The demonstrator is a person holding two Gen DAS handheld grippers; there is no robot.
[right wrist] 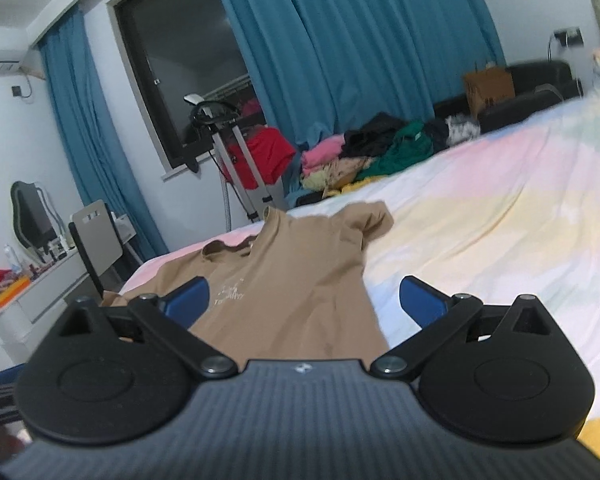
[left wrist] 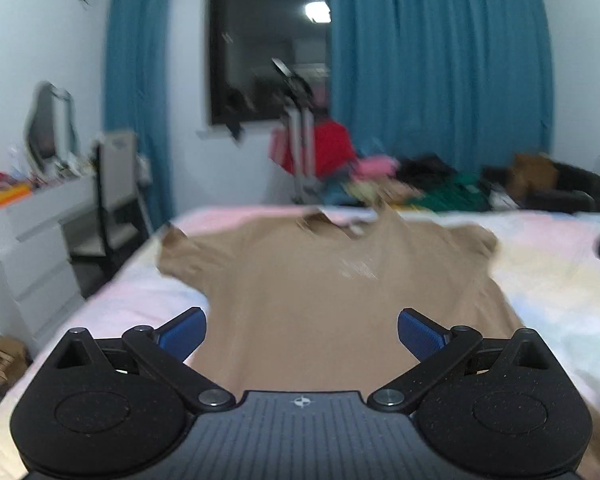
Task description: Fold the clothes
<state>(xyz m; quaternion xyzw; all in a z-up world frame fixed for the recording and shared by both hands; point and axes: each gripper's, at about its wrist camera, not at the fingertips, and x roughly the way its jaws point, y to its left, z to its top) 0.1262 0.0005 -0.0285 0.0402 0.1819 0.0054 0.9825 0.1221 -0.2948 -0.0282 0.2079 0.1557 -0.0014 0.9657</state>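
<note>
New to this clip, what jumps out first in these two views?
A tan T-shirt lies spread face up on the pastel bedspread, collar toward the window, right in front of both open grippers, the left gripper and the right gripper, neither holding anything. Behind it, teal curtains frame a dark window. A heap of coloured clothes sits past the far edge of the bed.

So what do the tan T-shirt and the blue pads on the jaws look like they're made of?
Tan T-shirt: probably soft matte cotton knit; it lies limp and rumples at the sleeves. Blue pads: likely rubber or grippy plastic, going by a fine dotted texture, though the picture can't settle which.
</note>
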